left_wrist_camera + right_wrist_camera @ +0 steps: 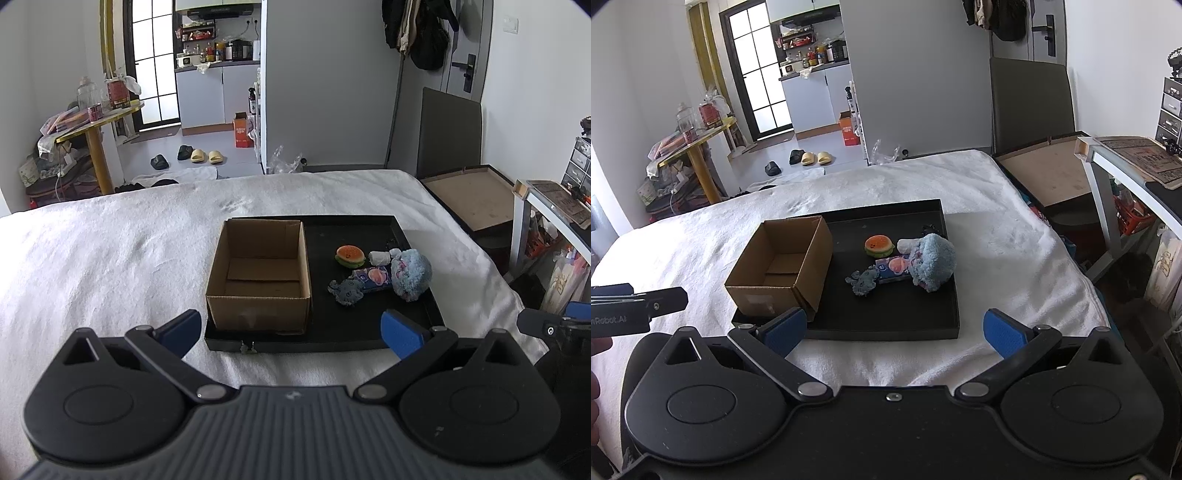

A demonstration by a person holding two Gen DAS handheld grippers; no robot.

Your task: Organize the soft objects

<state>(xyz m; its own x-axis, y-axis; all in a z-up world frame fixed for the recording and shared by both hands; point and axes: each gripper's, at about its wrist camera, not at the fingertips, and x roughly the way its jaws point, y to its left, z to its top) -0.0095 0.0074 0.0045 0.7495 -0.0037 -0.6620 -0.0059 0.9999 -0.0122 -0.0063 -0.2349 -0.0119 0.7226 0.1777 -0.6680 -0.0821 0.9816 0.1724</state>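
Now your left gripper (pixel 291 328) and right gripper (pixel 894 328) both gape wide, holding nothing, before the tray (pixel 886 325); toys (pixel 932 262) lie beside the box (pixel 775 266).

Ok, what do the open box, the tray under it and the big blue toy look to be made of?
The box looks like plain brown corrugated cardboard, matte, with folded flaps and creases showing inside. The tray is black and matte with thin upright walls; whether card or plastic, I cannot tell. The big blue toy looks like fluffy plush fabric, going by its shaggy, fuzzy outline.
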